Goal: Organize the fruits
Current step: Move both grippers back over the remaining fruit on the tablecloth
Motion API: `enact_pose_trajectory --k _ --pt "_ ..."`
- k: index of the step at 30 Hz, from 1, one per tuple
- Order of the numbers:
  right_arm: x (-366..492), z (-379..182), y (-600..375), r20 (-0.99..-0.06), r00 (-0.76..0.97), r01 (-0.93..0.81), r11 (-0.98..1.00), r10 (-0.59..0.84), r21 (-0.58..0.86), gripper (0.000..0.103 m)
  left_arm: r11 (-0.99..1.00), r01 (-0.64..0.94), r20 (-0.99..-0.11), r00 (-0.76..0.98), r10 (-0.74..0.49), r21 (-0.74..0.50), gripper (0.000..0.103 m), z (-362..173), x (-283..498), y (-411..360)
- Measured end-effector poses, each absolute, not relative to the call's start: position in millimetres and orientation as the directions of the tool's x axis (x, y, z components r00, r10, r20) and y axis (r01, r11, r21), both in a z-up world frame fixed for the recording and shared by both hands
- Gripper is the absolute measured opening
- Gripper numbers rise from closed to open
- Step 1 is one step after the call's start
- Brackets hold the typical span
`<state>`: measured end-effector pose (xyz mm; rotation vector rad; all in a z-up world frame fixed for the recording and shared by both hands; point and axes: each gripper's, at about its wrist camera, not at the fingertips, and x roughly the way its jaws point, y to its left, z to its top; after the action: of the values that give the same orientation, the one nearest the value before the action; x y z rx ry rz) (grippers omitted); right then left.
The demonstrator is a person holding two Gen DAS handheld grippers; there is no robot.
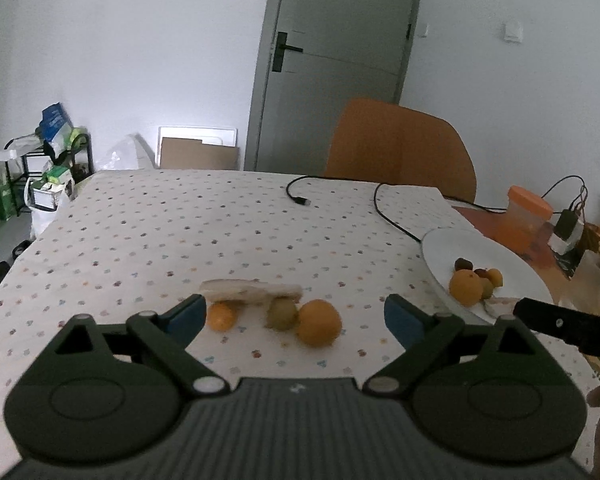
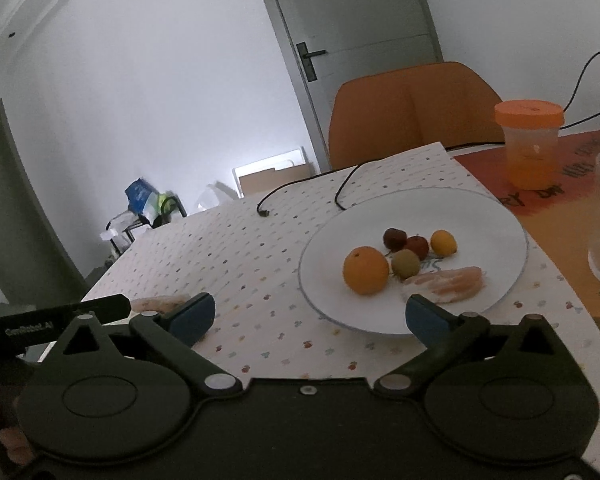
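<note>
Counter [image 1: 140, 232]: covered by a dotted cloth. White plate [image 2: 496, 220]: set at its right side, loaded with an orange [image 2: 365, 270], pomelo segments [image 2: 446, 282] and small fruits. Loose fruit [image 1: 319, 322]: laid before the left hand-held gripper [image 1: 296, 314], jaws spread, empty. Right hand-held gripper [image 2: 310, 314]: likewise spread, empty.

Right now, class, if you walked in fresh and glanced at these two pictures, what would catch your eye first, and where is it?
Most striking is the white plate at the table's right side, holding an orange, small fruits and a peeled segment. Next, the loose fruit on the dotted tablecloth: another orange, a green fruit and a small orange fruit, in front of the open left gripper. The right gripper hangs open before the plate.
</note>
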<state>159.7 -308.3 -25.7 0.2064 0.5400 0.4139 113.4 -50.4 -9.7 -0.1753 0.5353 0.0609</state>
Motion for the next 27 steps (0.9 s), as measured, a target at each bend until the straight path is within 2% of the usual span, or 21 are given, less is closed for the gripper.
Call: enact_pose_trajectory --k 22,27 --pt "153.1 -26.4 -257.6 -0.496 0.730 -0.388 0.883 0.470 0.265 0.103 0.966 -0.182 -0.515 0.855 0.062 -0.185 0.095 -17.4 82.2 0.2" --pt "153.7 -28.1 -247.0 -0.507 0.723 -0.395 0.883 0.470 0.255 0.103 0.958 -0.180 -0.517 0.855 0.041 -0.222 0.095 -22.5 77.3 14.5"
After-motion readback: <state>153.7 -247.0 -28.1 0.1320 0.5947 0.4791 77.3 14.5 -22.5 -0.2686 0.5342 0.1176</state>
